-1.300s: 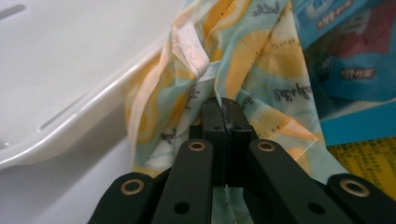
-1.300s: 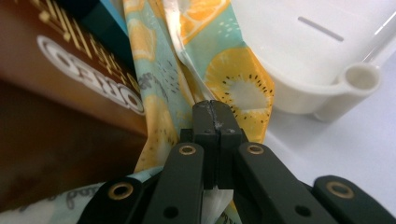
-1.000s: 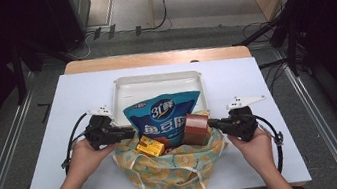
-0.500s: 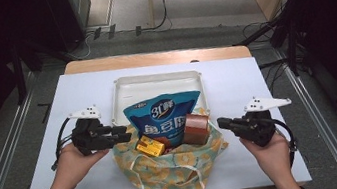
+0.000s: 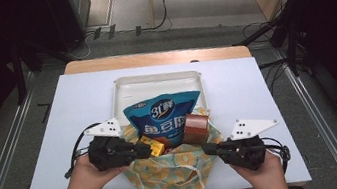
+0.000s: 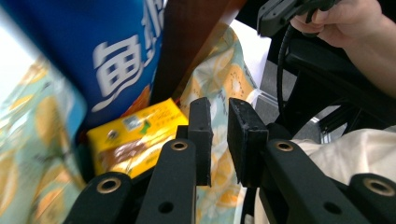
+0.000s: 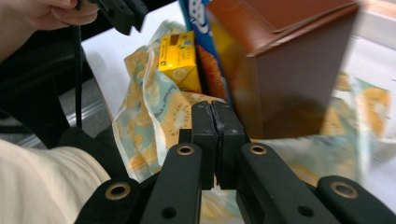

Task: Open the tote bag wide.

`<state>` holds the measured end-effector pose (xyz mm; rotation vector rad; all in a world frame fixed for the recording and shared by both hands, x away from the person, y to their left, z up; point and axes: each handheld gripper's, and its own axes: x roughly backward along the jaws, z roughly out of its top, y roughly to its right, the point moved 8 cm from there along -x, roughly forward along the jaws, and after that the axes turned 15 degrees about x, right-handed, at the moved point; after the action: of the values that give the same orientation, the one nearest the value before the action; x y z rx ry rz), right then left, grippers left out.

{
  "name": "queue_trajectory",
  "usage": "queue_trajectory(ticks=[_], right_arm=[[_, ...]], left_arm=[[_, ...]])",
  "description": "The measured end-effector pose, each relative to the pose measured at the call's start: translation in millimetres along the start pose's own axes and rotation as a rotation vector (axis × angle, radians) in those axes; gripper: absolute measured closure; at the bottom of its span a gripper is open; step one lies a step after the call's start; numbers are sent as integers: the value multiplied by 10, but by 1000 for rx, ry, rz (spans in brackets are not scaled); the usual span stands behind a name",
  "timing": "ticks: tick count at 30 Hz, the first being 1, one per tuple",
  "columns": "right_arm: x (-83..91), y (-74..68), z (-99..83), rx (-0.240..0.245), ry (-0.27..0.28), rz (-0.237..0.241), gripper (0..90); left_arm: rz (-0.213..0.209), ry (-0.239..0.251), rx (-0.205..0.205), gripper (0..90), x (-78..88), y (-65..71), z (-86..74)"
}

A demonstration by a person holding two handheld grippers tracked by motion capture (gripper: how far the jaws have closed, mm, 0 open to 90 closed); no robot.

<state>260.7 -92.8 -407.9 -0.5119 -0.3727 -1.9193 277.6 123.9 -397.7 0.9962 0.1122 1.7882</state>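
While the left gripper (image 5: 140, 150), fingers narrowly apart and just closing on nothing, nears the bag (image 5: 168, 175) rim, pinch fabric only. The right gripper (image 5: 208, 147), fingers together, should mirror it.

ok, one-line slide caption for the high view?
Two hand-held grippers flank a lemon-print bag holding a blue snack pouch, yellow box and brown box.

The high view looks forward and down from above the person's edge of the white table (image 5: 82, 102), far enough off to take in the whole top and the floor around it. The left gripper view sits close behind the left gripper (image 6: 219, 135), facing along its jaws to the yellow-patterned cloth bag (image 6: 219, 79) just ahead. The right gripper view, equally close behind the right gripper (image 7: 215, 126), faces that bag from the opposite side. All three share the bag, the blue snack packet (image 5: 164, 118), the yellow carton (image 7: 180, 58) and the brown box (image 7: 299, 74).
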Motion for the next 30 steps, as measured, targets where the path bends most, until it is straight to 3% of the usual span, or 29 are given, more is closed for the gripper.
queue_trajectory(ticks=[7,10,14,15,20,22,25,27,30], right_arm=[[-93,14,4,8,-9,13,899],[-85,27,-4,4,-6,12,898],[-73,23,-9,0,-2,12,892],[-69,20,-14,1,-4,11,891],[-78,8,-10,2,1,17,881],[-85,2,-10,2,-1,18,875],[-99,1,-6,6,2,20,874],[-101,0,-3,6,4,20,874],[-91,-6,0,6,4,18,873]], left_arm=[[-38,-23,-20,751,-279,69,51],[-45,-32,-8,710,-389,74,47],[-40,-47,-12,678,-470,96,11],[-20,-54,-15,661,-521,89,-17],[3,-74,-7,647,-599,43,-65],[13,-90,-9,680,-624,17,-95],[-12,-141,-12,825,-672,15,-193],[-14,-147,-13,900,-673,17,-210],[-40,-142,2,900,-635,62,-242]])
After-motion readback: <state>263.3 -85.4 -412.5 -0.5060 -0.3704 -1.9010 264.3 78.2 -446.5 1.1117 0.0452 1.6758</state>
